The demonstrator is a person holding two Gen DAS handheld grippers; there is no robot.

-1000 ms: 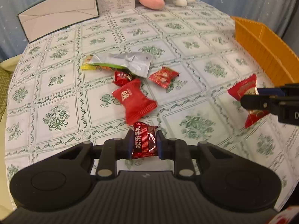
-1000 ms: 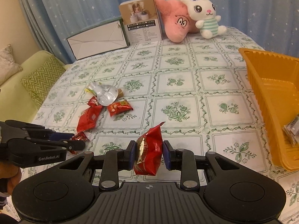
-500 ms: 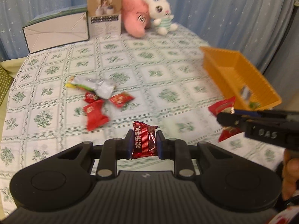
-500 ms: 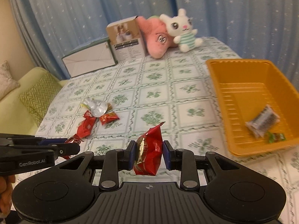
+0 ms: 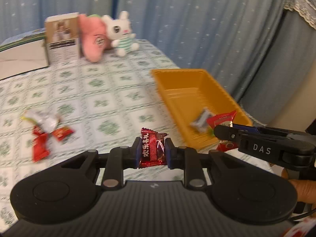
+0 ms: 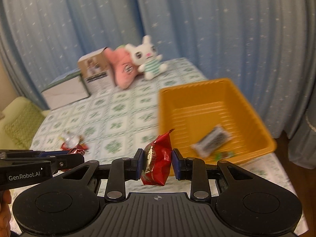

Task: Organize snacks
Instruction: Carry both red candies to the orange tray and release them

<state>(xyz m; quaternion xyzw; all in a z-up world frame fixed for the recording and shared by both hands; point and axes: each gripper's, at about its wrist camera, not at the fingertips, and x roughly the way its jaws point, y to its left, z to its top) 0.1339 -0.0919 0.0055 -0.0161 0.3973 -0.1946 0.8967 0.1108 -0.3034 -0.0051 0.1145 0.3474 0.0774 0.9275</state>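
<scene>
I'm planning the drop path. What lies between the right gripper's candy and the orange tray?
Nothing: in the right wrist view the red candy hangs just before the orange tray rim.

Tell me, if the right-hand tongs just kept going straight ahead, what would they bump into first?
Probably the near left corner of the orange tray, just beyond the red snack the right tongs hold. Blur makes depth uncertain; they might pass over its rim.

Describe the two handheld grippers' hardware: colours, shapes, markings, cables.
Both are matte black plastic: a ribbed centre body, two round side lobes, silver pivot pins, blue-padded fingers. The left gripper reads "GenRobot.AI" in white on its side; the right gripper reads "DAS". A thin dark cable trails beside the right one. Bare fingers show; no sleeves visible.
</scene>
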